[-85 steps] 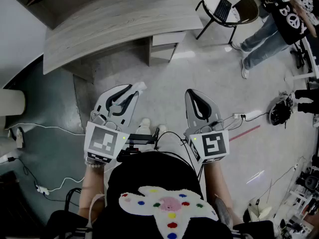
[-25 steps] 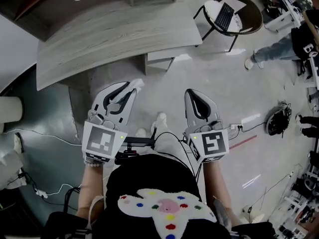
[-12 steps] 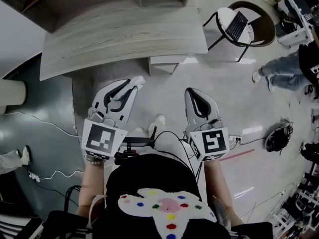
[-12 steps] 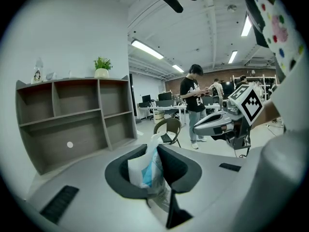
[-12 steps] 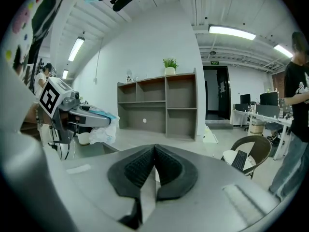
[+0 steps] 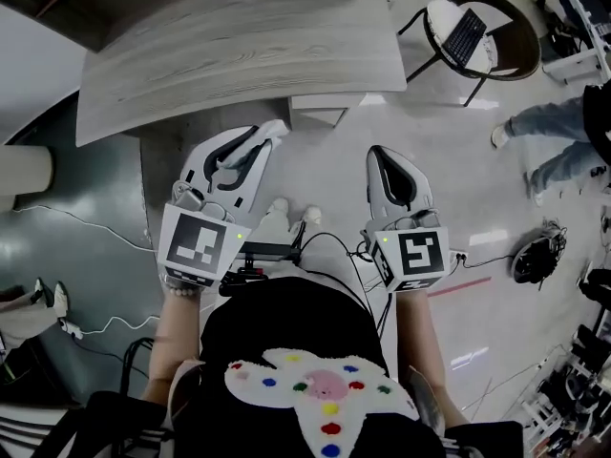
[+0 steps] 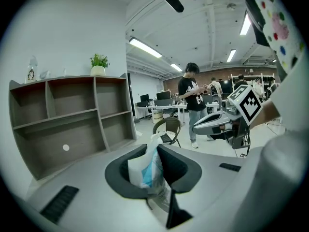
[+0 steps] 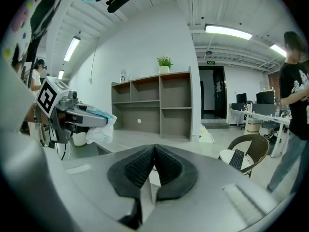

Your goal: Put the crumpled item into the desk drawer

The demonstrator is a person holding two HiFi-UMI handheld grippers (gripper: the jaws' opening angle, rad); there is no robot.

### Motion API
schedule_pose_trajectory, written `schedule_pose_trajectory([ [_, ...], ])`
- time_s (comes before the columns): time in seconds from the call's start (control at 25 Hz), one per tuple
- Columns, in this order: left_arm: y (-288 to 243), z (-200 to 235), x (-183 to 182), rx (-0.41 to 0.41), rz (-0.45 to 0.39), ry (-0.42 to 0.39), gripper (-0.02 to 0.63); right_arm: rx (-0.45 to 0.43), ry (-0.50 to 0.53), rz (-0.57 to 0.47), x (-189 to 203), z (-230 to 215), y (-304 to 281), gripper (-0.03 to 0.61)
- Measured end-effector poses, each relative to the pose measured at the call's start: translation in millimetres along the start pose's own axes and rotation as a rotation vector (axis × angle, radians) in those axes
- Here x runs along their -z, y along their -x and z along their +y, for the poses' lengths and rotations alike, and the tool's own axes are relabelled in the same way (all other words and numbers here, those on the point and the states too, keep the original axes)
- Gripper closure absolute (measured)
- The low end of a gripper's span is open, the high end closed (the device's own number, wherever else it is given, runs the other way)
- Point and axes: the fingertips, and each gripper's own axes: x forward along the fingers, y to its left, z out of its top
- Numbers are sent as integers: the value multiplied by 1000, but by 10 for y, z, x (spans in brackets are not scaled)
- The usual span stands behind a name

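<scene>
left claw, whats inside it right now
A crumpled item, white and blue, is pinched in the left claw, its top poking past the tips. Any part deeper between the pads is covered.

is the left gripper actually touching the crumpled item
Touching. In the left gripper view, the left gripper has its fingers pressed against both sides of the crumpled item, with no gap.

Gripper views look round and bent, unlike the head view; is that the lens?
Yes. Left gripper view: wide-angle lens, black corners, bowed shelf, glaring lamp. Right gripper view: same bowing, black corners. Head view: darker, fills its frame.
</scene>
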Motion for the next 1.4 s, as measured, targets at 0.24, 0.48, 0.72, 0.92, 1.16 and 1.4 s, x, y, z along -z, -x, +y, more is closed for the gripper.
schedule_pose_trajectory([
  [0.24, -187, 171, 32, 32, -5, 1, 548, 31, -12, 19, 62, -92, -133, 569],
  [0.48, -410, 298, 179, 59, 3, 9, 548, -31, -36, -19, 211, -54, -345, 569],
  [0.72, -680, 268, 438, 90, 23, 19, 548, -89, -82, 2, 542, -113, -627, 569],
  [0.92, -865, 251, 735, 87, 53, 39, 549, -105, -198, 27, 960, -211, -905, 569],
  [1.16, -1075, 253, 1069, 98, 81, 57, 548, -142, -399, -10, 1417, -314, -1315, 568],
  [1.4, -1295, 240, 1397, 68, 106, 100, 548, -206, -513, 10, 1995, -377, -1648, 541],
])
